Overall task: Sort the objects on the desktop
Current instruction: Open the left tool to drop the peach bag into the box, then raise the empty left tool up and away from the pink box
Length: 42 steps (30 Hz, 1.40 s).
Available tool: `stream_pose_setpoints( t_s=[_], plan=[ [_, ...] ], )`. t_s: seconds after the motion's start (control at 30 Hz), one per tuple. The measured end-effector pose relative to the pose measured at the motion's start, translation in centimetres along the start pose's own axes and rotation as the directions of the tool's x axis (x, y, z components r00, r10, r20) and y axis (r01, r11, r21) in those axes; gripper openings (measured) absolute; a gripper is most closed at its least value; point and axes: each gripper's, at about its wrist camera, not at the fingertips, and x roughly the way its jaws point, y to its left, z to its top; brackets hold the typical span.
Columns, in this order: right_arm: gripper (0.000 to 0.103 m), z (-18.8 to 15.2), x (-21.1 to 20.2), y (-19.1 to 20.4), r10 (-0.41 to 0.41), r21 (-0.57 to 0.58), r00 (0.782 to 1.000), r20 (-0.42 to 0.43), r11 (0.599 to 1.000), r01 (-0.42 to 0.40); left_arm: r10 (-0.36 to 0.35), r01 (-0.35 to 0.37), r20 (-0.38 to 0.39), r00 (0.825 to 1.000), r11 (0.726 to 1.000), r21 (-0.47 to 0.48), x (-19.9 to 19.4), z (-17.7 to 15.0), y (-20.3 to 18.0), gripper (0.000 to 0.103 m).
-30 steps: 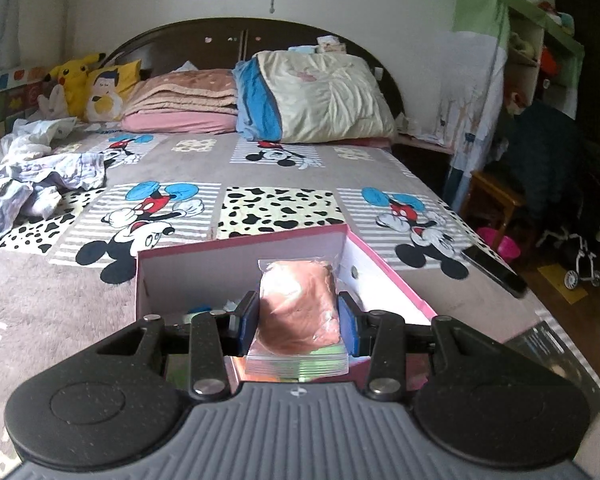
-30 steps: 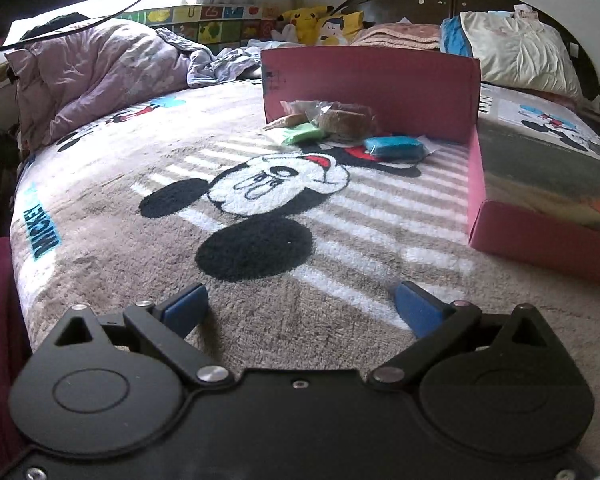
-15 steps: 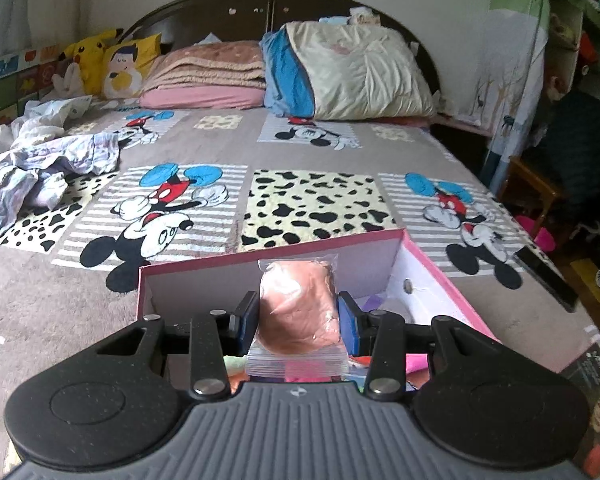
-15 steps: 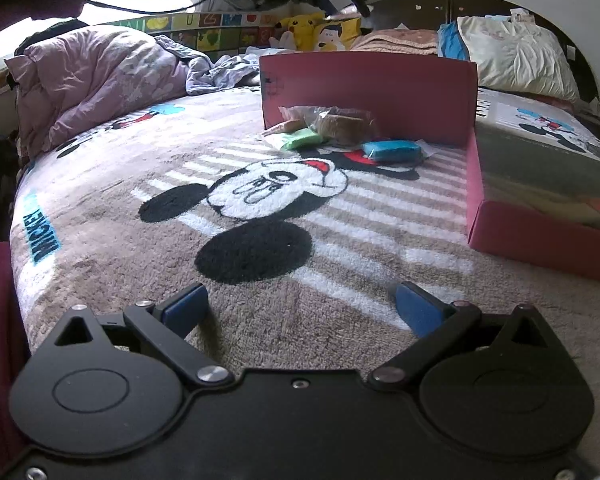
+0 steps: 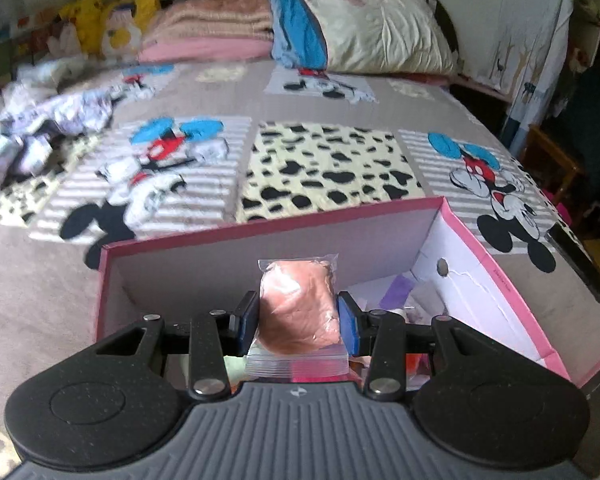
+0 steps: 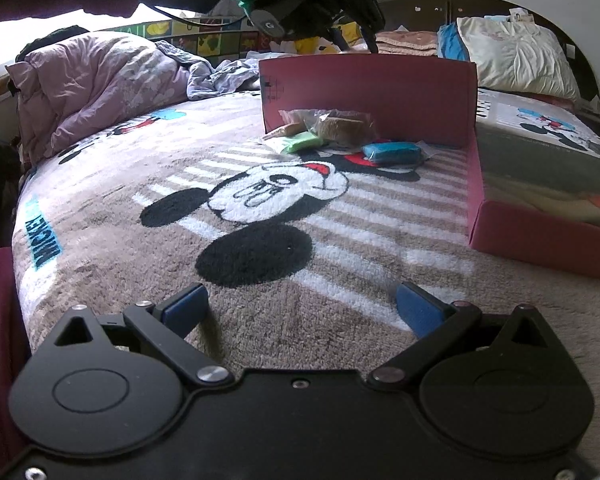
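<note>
My left gripper (image 5: 298, 318) is shut on a clear bag of pink-orange clay (image 5: 298, 312) and holds it above the open pink box (image 5: 228, 236), which has several bags inside. My right gripper (image 6: 300, 306) is open and empty, low over the Mickey blanket. Ahead of it, against the pink box wall (image 6: 372, 92), lie a blue clay bag (image 6: 392, 152), a green clay bag (image 6: 300, 142) and a brown clay bag (image 6: 342, 126).
The pink box lid (image 6: 540, 236) lies to the right of the right gripper. A purple quilt (image 6: 96, 88) is piled at the left, pillows (image 5: 364, 28) at the headboard, crumpled clothes (image 5: 32, 136) at the left. A phone (image 5: 576, 260) lies near the bed's right edge.
My left gripper has moved forward and higher over the box with the clay bag still in it. The right gripper has hardly moved.
</note>
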Motion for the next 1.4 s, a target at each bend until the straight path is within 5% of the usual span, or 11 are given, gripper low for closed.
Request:
stream_pose_setpoints(
  t_s=[0.4, 0.57, 1.4],
  plan=[
    [0.102, 0.0, 0.1, -0.2, 0.011, 0.014, 1.0, 0.004, 1.0, -0.011, 0.042, -0.041, -0.091, 0.995, 0.999, 0.015, 3.5, 0.2, -0.5, 0.042],
    [0.102, -0.1, 0.1, -0.3, 0.013, 0.018, 1.0, 0.005, 1.0, -0.013, 0.077, -0.078, -0.104, 0.992, 0.997, 0.002, 3.9, 0.2, -0.5, 0.06],
    [0.102, 0.0, 0.2, 0.0, 0.018, 0.025, 1.0, 0.009, 1.0, -0.018, 0.118, -0.121, 0.053, 0.992, 0.991, 0.051, -4.8, -1.1, -1.9, 0.06]
  ],
)
